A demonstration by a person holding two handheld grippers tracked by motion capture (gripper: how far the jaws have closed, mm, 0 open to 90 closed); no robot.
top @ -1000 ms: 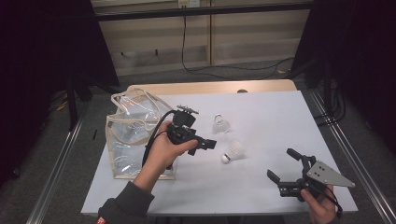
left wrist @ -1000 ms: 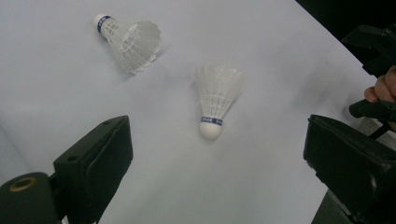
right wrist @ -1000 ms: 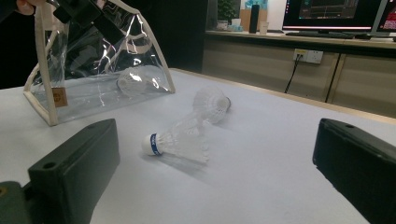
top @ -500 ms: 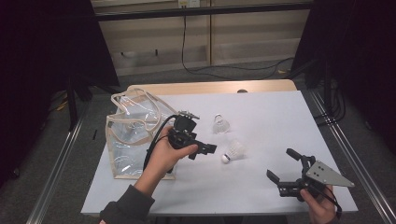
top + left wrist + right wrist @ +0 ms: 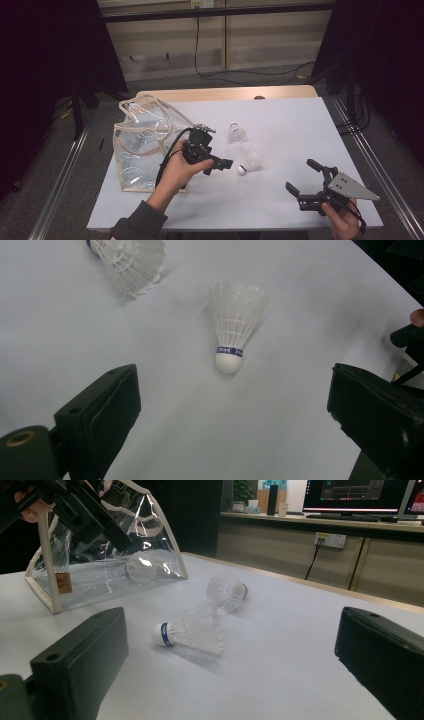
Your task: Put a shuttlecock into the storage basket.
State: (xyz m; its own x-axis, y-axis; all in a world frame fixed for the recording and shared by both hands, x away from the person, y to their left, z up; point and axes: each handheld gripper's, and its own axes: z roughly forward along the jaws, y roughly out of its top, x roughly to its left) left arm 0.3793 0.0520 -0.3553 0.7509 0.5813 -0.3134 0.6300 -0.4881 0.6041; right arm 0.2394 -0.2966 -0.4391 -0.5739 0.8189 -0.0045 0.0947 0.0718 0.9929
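Two white shuttlecocks lie on the white table [image 5: 280, 125]. The nearer shuttlecock [image 5: 251, 161] [image 5: 234, 325] [image 5: 192, 627] lies on its side, its cork towards my left gripper [image 5: 218, 167] [image 5: 235, 410]. That gripper is open and a short way left of it, not touching. The farther shuttlecock [image 5: 236, 134] [image 5: 131, 260] [image 5: 227, 590] lies behind. My right gripper [image 5: 303, 176] [image 5: 230, 650] stands open and empty at the front right, its jaws facing both shuttlecocks. A third shuttlecock [image 5: 145, 565] lies inside the clear bag [image 5: 145, 145] [image 5: 100, 560].
The clear bag with cream trim and handles stands at the table's left, just behind my left hand [image 5: 177, 170]. A wooden strip [image 5: 225, 93] runs along the far edge. Metal rails [image 5: 370, 165] flank the table. Bare tabletop separates the two grippers.
My left gripper has come a little nearer to the front edge and the nearer shuttlecock. The right gripper and the shuttlecocks have stayed put.
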